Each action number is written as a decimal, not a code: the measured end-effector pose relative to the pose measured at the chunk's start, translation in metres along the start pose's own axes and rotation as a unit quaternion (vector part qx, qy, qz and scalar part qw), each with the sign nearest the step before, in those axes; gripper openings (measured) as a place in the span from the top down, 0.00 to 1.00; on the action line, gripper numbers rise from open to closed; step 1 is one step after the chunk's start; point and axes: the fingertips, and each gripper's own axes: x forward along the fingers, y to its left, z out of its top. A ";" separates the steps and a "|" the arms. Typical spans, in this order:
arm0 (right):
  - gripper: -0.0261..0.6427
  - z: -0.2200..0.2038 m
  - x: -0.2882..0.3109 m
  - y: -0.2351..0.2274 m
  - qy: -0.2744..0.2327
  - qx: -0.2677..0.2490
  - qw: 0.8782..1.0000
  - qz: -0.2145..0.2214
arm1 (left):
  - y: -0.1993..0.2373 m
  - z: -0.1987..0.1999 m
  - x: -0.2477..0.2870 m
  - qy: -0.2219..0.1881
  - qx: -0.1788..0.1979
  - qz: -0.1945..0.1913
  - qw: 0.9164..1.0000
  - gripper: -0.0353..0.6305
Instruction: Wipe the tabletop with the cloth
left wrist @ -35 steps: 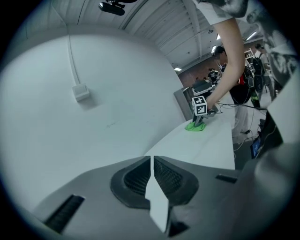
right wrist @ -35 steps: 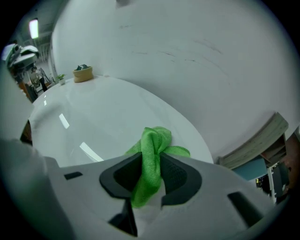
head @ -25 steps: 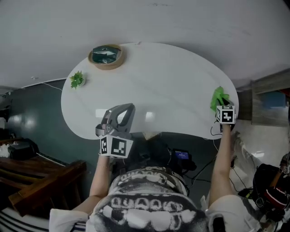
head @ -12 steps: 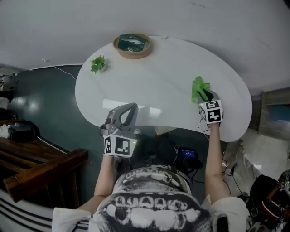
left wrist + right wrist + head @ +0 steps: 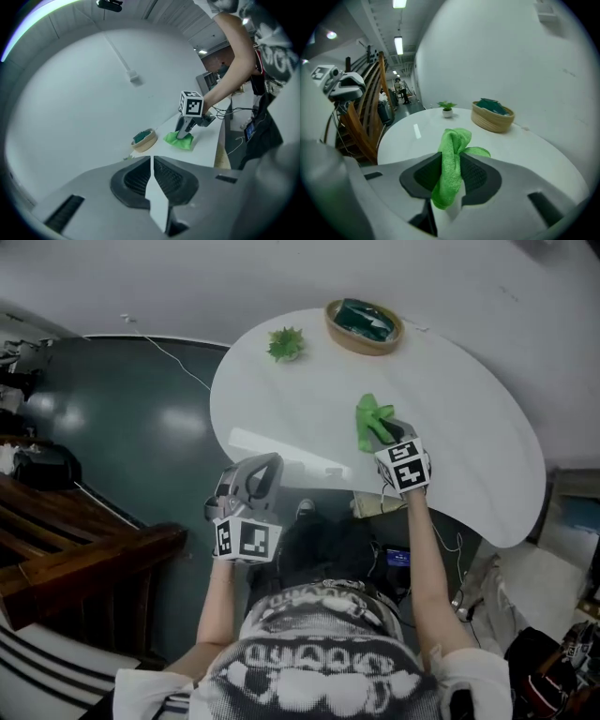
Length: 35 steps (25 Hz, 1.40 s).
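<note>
Green microfibre cloth (image 5: 368, 418): bunched up and pinched in the right claw (image 5: 382, 432), lower folds down on the glossy white bean-shaped counter (image 5: 469, 442), about mid-top and toward the near edge.
Right claw: clamped on the cloth, with fabric squeezed between both pads and a tuft poking up past the tips. The marker cube faces up.
Counter: the cloth sits well in from the rim, with bare white surface all round it.
Left claw (image 5: 263, 469): up at the counter's near-left edge, well apart from the cloth. Its pads are pressed together with nothing between them.
Round woven basket (image 5: 364, 327): at the far edge with something dark green inside, well apart from the cloth.
Small green potted plant (image 5: 285, 342): just left of the basket, on the counter.
Dark teal floor (image 5: 131, 418): spreads out left of the counter.
</note>
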 end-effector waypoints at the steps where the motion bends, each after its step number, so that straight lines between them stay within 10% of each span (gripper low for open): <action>1: 0.78 0.010 0.010 0.021 -0.002 -0.006 1.000 0.010 | 0.009 -0.014 -0.011 0.005 -0.002 0.006 1.000 0.92; 19: 0.78 0.079 0.136 0.296 0.036 -0.093 0.982 0.161 | 0.073 -0.147 -0.124 0.049 -0.042 0.068 0.996 0.92; 35: 0.78 0.025 0.118 0.241 0.090 -0.072 0.988 0.107 | 0.052 -0.136 -0.109 0.022 -0.036 0.024 0.999 0.92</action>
